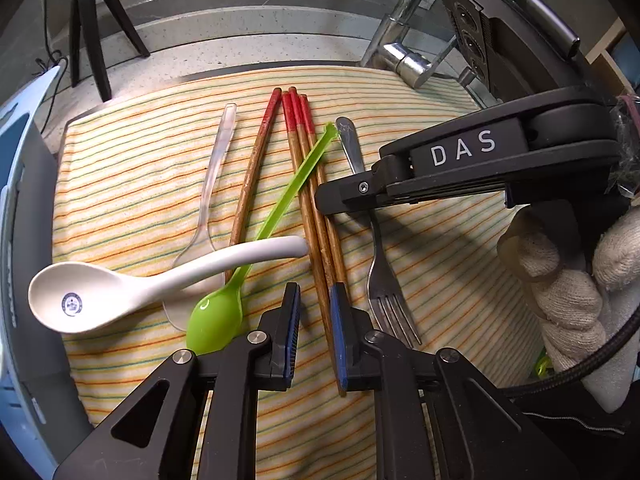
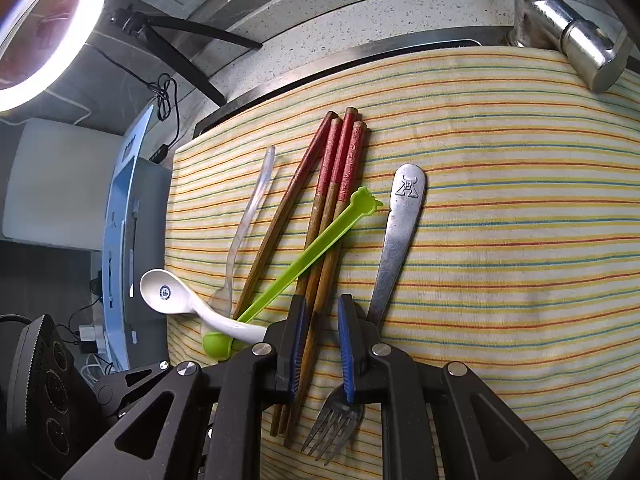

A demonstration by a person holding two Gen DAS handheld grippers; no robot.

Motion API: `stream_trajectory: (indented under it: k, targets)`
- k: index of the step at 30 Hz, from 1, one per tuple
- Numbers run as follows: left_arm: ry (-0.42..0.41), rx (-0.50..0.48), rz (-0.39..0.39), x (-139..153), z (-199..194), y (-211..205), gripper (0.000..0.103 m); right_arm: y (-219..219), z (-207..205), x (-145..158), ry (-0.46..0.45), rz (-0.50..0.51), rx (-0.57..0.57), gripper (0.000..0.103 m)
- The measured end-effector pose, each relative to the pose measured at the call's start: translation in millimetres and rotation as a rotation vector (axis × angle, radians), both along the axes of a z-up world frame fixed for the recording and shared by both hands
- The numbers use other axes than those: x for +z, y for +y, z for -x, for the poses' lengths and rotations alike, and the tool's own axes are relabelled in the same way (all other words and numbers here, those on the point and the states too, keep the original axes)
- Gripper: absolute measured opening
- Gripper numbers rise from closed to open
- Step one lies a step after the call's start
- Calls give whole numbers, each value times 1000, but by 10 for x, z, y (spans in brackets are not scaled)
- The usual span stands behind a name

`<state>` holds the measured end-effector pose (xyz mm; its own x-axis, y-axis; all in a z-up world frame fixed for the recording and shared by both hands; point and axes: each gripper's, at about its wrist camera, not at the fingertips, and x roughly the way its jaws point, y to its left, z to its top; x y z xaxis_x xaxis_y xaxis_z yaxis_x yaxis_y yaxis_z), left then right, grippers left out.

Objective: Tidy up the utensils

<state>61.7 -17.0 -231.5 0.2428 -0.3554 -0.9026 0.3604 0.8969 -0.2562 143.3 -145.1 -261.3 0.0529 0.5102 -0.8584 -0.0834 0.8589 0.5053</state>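
Both grippers hang over the striped cloth [image 2: 500, 216] with their jaws parted, grasping nothing. The left gripper [image 1: 316, 332] straddles the tips of the chopsticks [image 1: 316, 216], which lie mid-cloth. The right gripper [image 2: 322, 344] covers part of the fork [image 2: 394, 236]; only its tines and handle show, right of the chopsticks. The green spoon [image 2: 316, 248] lies slanted across them, its bowl half hidden under the white spoon [image 1: 132, 284] to their left. A clear spoon [image 1: 214, 176] is faint there. Beyond the cloth, the faucet [image 2: 576, 40] is cut off.
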Motion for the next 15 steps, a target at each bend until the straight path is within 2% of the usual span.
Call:
stream_trajectory:
  k: [11,15]
  targets:
    - [-26,-31,-74,-29,-113,-64,14,64,-43,24,-37,92,49,11]
    - [-30,-49,-97,-28,-137,-97,14,14,-59,-3,-21,65,43,10]
